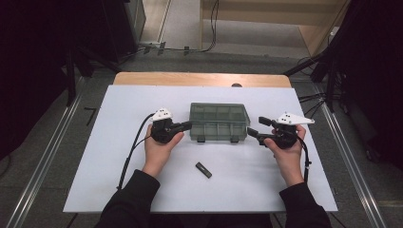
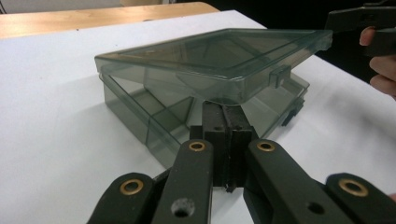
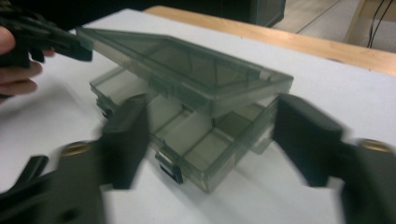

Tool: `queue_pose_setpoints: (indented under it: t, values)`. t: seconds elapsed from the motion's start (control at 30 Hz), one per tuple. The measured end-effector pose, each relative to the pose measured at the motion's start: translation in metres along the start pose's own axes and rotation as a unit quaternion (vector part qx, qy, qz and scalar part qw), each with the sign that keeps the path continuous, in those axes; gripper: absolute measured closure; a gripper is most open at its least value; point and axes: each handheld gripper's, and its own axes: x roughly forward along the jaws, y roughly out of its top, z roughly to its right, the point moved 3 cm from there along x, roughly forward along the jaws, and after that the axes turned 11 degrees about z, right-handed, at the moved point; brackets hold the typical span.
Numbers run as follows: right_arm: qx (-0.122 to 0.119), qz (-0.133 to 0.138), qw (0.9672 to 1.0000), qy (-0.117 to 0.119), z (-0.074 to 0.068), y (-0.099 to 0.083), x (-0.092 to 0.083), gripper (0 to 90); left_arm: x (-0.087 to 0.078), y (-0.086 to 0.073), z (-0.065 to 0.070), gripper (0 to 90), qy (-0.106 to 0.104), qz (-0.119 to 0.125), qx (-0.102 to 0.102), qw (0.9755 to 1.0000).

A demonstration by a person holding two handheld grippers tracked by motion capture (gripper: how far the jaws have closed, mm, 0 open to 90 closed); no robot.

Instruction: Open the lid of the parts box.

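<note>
1. My left claw is clenched on the left edge of the lid of the smoky plastic box, holding that lid lifted off the base.
2. My right claw stands released, jaws spread wide around the box's right end, touching nothing I can see.
3. The box sits mid-bench, its latches towards me.
4. A small black stick lies nearer me, well apart, with bare white bench around it.

Dim surroundings, evenly lit white table — right gripper view motion-blurred, jaws smeared.
</note>
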Motion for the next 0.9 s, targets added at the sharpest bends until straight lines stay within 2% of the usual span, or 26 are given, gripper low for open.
queue_pose_setpoints:
  t: [0.03, 0.1, 0.13, 0.23, 0.33, 0.43, 0.57, 0.6, 0.73, 0.8, 0.9]
  values:
    - [0.000, 0.003, 1.0000, 0.001, 0.000, 0.002, 0.000, 8.4, 0.001, 0.001, 0.000, 89.7, 0.000, 0.004, -0.003, 1.0000]
    - [0.001, 0.012, 0.9999, -0.001, 0.001, 0.006, 0.000, 6.7, 0.002, 0.004, -0.002, 89.7, 0.002, 0.004, -0.002, 1.0000]
    - [0.005, 0.014, 0.9999, -0.002, 0.002, 0.007, 0.000, 0.0, 0.003, 0.006, -0.002, 89.7, 0.002, 0.004, -0.001, 1.0000]
    - [0.021, 0.015, 0.9997, -0.001, 0.006, 0.008, 0.003, 0.0, 0.005, 0.011, -0.004, 89.7, 0.002, 0.006, 0.000, 1.0000]
    - [0.018, 0.009, 0.9997, -0.011, 0.010, 0.008, 0.007, 0.0, 0.007, 0.015, -0.006, 89.7, 0.002, 0.012, -0.002, 0.9999]
    - [0.025, 0.003, 0.9996, -0.012, 0.013, 0.007, 0.012, 0.0, 0.009, 0.019, -0.009, 89.7, 0.000, 0.022, -0.011, 0.9997]
    - [0.023, -0.006, 0.9997, -0.004, 0.016, 0.007, 0.019, 0.0, 0.011, 0.024, -0.012, 89.7, 0.003, 0.030, -0.015, 0.9994]
    - [0.018, -0.009, 0.9998, -0.008, 0.016, 0.007, 0.020, 5.7, 0.011, 0.025, -0.012, 89.7, 0.003, 0.031, -0.014, 0.9994]
    - [0.028, -0.005, 0.9990, -0.036, 0.022, 0.009, 0.026, 13.8, 0.013, 0.030, -0.014, 89.7, 0.004, 0.038, -0.016, 0.9991]
    - [0.032, -0.002, 0.9986, -0.043, 0.023, 0.011, 0.030, 24.0, 0.013, 0.031, -0.016, 89.7, 0.006, 0.046, -0.023, 0.9987]
    - [0.026, 0.004, 0.9984, -0.051, 0.024, 0.017, 0.036, 33.1, 0.014, 0.034, -0.019, 89.7, 0.010, 0.050, -0.024, 0.9984]
